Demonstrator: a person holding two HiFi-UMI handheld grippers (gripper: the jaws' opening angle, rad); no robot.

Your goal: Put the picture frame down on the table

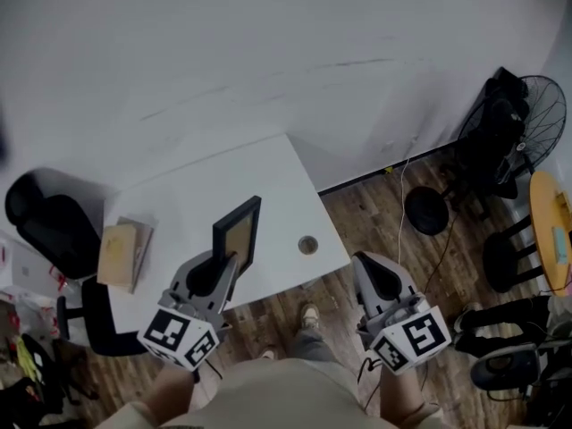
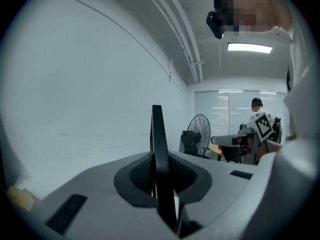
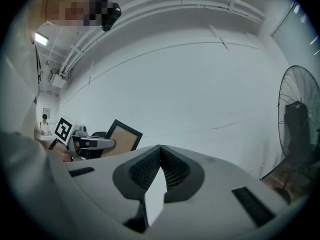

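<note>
A thin black rectangular picture frame [image 1: 239, 233] with a flat tan panel is held upright, its lower edge clenched in the left tool [image 1: 231, 262], over the white desk's [image 1: 268, 172] near side. The right tool [image 1: 364, 262] is clenched on nothing.

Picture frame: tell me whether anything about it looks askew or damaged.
Only the picture frame stands out: it is upright and tilted, clamped by one edge in the left tongs over the white table, not lying flat. No damage or spill shows.
</note>
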